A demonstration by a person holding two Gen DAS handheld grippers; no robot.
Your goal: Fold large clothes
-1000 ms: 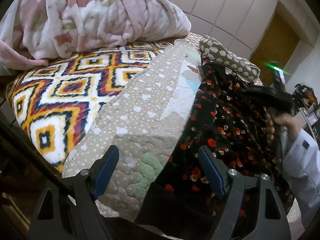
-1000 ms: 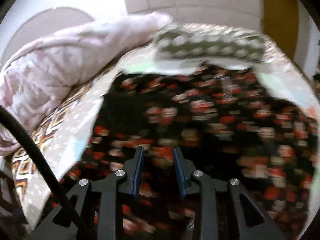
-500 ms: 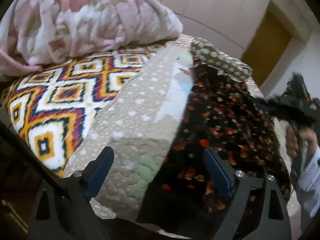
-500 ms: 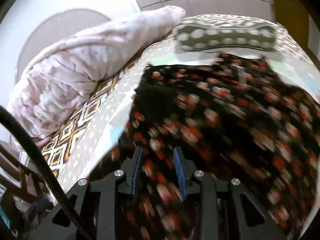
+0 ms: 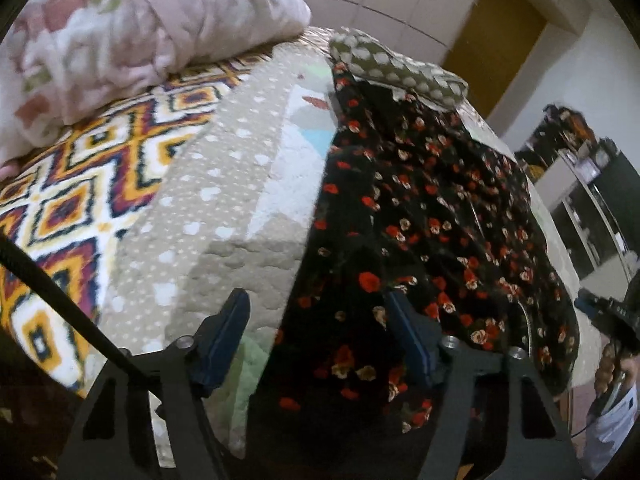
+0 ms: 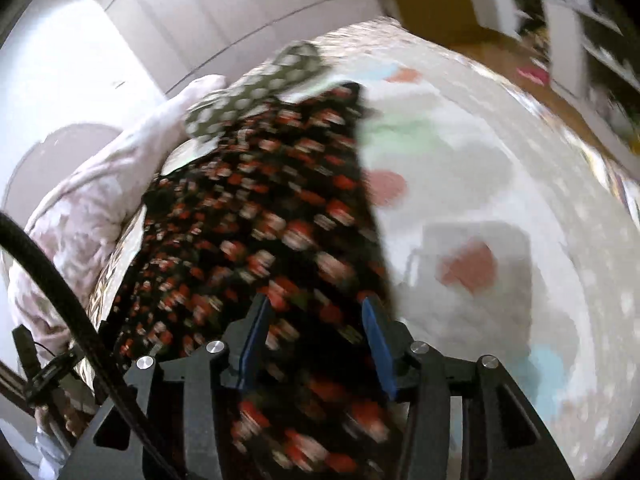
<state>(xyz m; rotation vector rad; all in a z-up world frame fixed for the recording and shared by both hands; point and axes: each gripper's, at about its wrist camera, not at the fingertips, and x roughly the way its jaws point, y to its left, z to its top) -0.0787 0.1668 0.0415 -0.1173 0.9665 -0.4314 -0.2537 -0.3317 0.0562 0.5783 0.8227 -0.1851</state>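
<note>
A black dress with red flowers (image 5: 432,216) lies spread lengthwise on the quilted bedspread (image 5: 224,216). My left gripper (image 5: 320,328) hovers over the dress's near left edge, with that edge below the gap. Its blue pads (image 5: 236,320) stand apart and touch no cloth, and the jaws are closing. My right gripper (image 6: 316,340) is over the near right edge of the dress (image 6: 260,216), blurred by motion. Its jaws are opening, with cloth below the gap and none pinched. In the left wrist view the right gripper (image 5: 612,316) shows at the far right, held by a hand.
A spotted olive pillow (image 5: 400,64) lies at the dress's far end. A pink fleece blanket (image 5: 132,28) is heaped at the back left, beside a zigzag-patterned blanket (image 5: 80,192). Bare quilt (image 6: 480,200) stretches right of the dress. A wooden door (image 5: 496,32) and shelves (image 5: 592,200) stand beyond.
The right gripper has swept from the middle of the dress to its right edge, rolling, and its jaws have widened. The left gripper shifted slightly and its jaws have narrowed.
</note>
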